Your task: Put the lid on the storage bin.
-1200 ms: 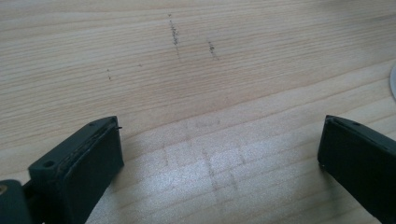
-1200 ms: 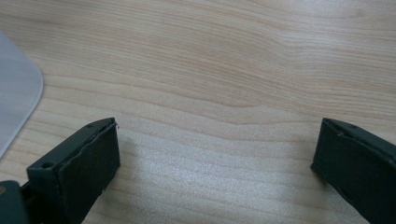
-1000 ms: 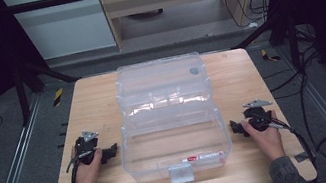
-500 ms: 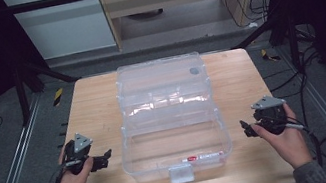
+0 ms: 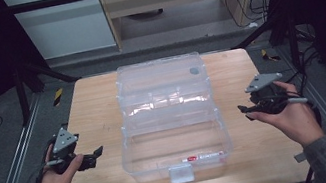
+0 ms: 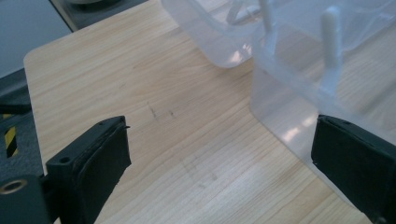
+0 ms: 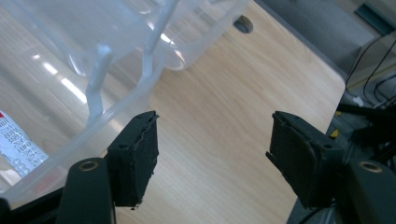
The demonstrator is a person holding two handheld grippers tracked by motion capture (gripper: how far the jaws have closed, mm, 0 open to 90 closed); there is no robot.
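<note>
Each black hand-held gripper carries a grey triangular plate.

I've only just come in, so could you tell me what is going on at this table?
A person stands at a wooden table with a left gripper and a right gripper, one on each side of a clear plastic box whose lid lies open. Neither touches the box. The left gripper's jaws stand wide; the right's have just been closing, with nothing between them. A small tube lies inside the box.
</note>
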